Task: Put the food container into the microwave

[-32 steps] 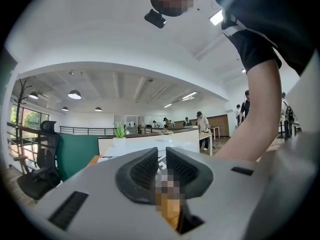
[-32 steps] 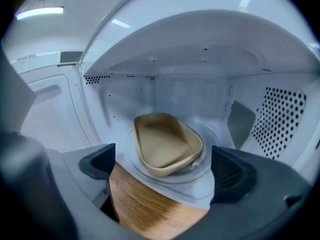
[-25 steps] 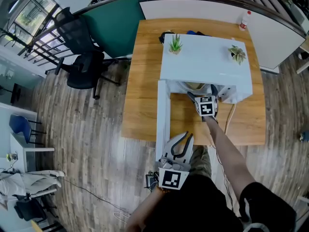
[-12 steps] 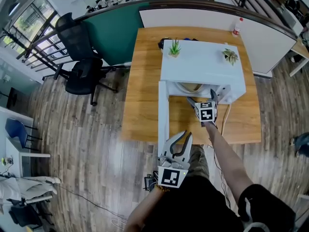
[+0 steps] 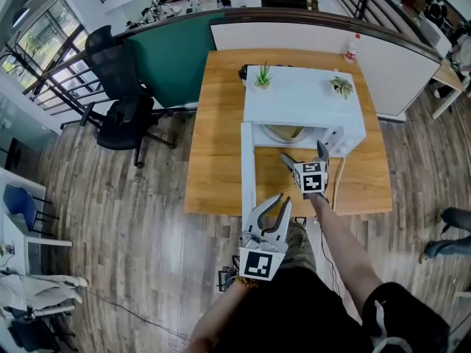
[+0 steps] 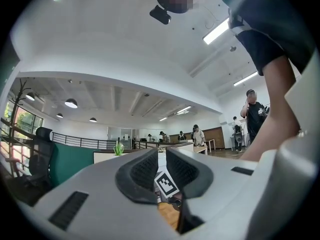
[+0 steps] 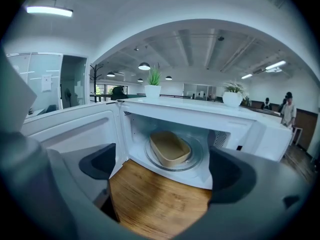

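Open office, grey plank floor (image 5: 110, 219), teal partition (image 5: 176, 46) and black chairs (image 5: 121, 109) off to the left. Wooden table (image 5: 217, 160) in the middle, bearing a white microwave (image 5: 302, 101) with its door (image 5: 248, 171) wide open toward the person. On top of the microwave, two small plants (image 5: 263, 72), one at each far corner. Near the table's far right edge, a bottle (image 5: 352, 48). Farther off, in the left gripper view, several people standing under strip lights.

Only print in sight: black-and-white square markers on the grippers' cubes.

Inside the cavity, on the glass turntable (image 7: 197, 158), the tan container (image 7: 170, 148). Open side up, long axis slanting from front right to back left, well apart from both grippers.

Right gripper (image 5: 302, 153) before the opening, above bare table, jaws wide apart with nothing between. Left gripper (image 5: 282, 199) low by the door's near end, jaws all but together, a thin slit only, empty.
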Demonstrator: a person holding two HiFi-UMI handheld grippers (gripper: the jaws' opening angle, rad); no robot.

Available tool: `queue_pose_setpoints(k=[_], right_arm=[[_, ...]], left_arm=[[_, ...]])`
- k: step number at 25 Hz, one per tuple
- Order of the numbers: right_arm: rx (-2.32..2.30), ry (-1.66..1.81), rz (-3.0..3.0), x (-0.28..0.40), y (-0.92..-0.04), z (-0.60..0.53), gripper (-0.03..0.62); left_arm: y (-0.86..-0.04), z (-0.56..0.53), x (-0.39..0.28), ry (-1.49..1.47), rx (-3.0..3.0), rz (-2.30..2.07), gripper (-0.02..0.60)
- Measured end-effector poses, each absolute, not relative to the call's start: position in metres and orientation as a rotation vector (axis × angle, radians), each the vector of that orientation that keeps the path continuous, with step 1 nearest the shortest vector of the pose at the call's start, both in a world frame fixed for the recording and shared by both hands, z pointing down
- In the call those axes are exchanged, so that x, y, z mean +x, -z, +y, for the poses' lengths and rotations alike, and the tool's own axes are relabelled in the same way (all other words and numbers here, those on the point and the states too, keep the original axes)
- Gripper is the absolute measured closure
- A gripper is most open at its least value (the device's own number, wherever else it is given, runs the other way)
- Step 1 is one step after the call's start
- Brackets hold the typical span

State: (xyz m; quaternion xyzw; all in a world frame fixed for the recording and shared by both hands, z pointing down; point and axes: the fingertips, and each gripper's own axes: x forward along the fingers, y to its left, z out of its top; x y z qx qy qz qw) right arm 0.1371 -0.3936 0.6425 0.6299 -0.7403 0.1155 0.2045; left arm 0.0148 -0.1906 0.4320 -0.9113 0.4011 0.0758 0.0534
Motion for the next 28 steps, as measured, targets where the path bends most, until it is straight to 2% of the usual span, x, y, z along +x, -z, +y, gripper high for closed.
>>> queue_pose_setpoints(k=[17,20,28], right_arm=[[1.902,0.008,-2.216,0.130,-0.493,-0.358,0.030],[1.930,0.093,-2.250,0.129,-0.460,-0.349,0.062],[1.961,0.265,-2.346,0.115,-0.388,-0.313,0.066]], left_arm=[[-0.418,-0.178,0.020,-0.318,-2.785,1.215,0.517],[-0.417,-0.179,0.017,-0.330,-2.781,1.247,0.517],[-0.418,-0.182,0.005,-0.314,-2.753,1.323,0.517]])
